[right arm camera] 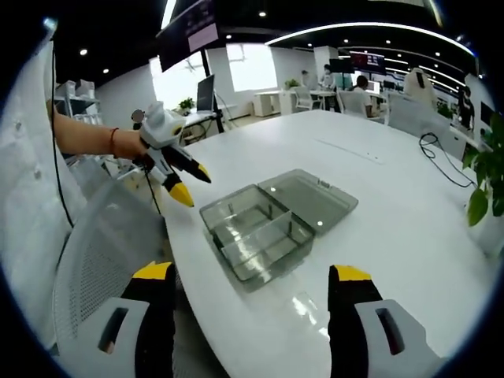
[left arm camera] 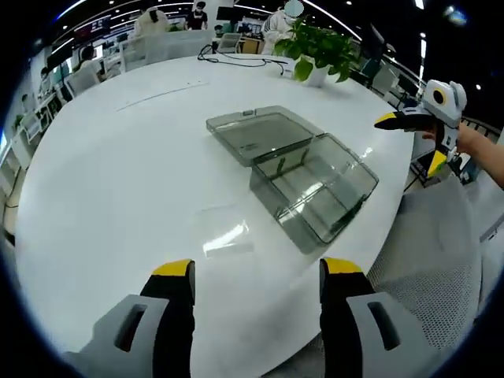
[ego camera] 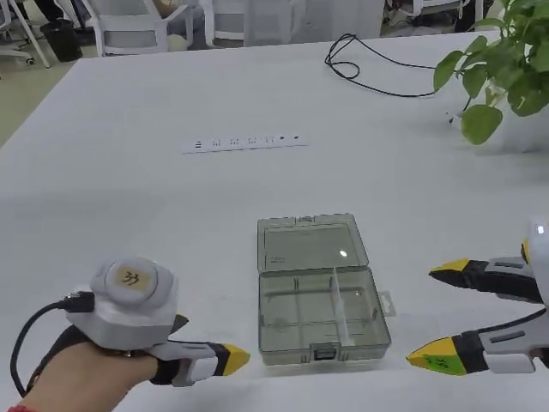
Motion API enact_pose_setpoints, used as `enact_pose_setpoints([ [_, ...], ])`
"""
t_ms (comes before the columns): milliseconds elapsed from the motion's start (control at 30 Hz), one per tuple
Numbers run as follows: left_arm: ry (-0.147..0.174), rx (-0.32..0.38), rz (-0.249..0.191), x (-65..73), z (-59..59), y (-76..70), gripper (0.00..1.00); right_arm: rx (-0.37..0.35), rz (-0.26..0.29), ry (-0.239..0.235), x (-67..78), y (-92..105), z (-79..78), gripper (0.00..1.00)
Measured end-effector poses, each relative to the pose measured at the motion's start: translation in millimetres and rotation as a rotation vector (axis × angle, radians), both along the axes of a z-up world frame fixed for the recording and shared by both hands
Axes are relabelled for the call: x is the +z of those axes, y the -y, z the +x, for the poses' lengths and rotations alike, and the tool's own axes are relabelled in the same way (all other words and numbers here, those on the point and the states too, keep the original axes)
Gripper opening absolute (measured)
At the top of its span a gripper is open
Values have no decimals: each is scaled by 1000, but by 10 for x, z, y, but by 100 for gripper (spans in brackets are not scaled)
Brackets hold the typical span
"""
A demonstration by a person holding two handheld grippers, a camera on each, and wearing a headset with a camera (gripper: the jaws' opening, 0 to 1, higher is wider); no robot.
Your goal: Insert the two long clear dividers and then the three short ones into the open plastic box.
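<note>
- The plastic box (ego camera: 322, 322) sits open on the white tabletop (ego camera: 129, 215), right in front of the person. Its lid (ego camera: 310, 242) is flopped flat on the far side, joined to the base along the hinge.
- Inside the base a clear divider (ego camera: 340, 302) stands upright, running front to back a bit right of the middle. There seems to be another partition crossing it, but it's all see-through, so I honestly can't count them.
- The left gripper (ego camera: 230, 359) is down low by the near edge of the tabletop, left of the box, held in a hand (ego camera: 81, 378). In the left gripper view its jaws are wide apart with nothing between them.
- Same view: a loose clear piece (left arm camera: 226, 236) lies flat on the tabletop just ahead of those jaws. It's near the box but not touching it.
- The right gripper (ego camera: 442, 313) is off the box's right side, jaws spread and empty. Its yellow tips point in toward the box without touching it.
- Further back there's a white power strip (ego camera: 244, 142), a black cable (ego camera: 369, 73) looped on the tabletop, and a leafy plant (ego camera: 497, 69) in the far right corner.
</note>
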State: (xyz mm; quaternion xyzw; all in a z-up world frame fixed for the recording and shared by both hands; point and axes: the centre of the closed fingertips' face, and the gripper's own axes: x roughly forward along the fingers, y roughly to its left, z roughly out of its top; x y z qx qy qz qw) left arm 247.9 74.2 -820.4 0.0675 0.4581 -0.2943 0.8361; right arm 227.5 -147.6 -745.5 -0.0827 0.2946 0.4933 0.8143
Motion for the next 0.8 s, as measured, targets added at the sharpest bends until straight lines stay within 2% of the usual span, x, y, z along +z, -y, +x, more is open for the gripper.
enact_pose_setpoints([
  [67, -2, 5, 20, -48, 12, 0, 61, -5, 3, -1, -12, 11, -19, 80],
  [100, -14, 8, 47, -93, 8, -26, 60, -8, 6, -2, -19, 19, -31, 79],
  [200, -15, 7, 70, -146, 11, -19, 58, -13, 10, -2, -26, 41, -57, 79],
  [300, -31, 2, 120, -235, -12, -56, 55, -20, 11, -6, -42, 67, -75, 79],
  [400, -37, 0, 136, -290, -12, -62, 53, -30, 15, -10, -59, 89, -103, 79],
  [433, -36, -4, 155, -298, -19, -79, 52, -30, 14, -11, -65, 93, -112, 79],
  [467, -16, -21, 170, -286, 10, -85, 50, -32, 16, -10, -65, 94, -125, 79],
  [533, -27, -13, 182, -290, 17, -102, 47, -34, 18, -11, -66, 93, -142, 79],
  [600, -25, -48, 225, -298, 13, -137, 44, -36, 19, -8, -66, 94, -152, 79],
  [633, -29, -35, 209, -305, 13, -113, 44, -39, 21, -6, -64, 94, -152, 79],
  [800, -43, -35, 220, -304, 20, -139, 43, -46, 25, -3, -58, 95, -156, 79],
])
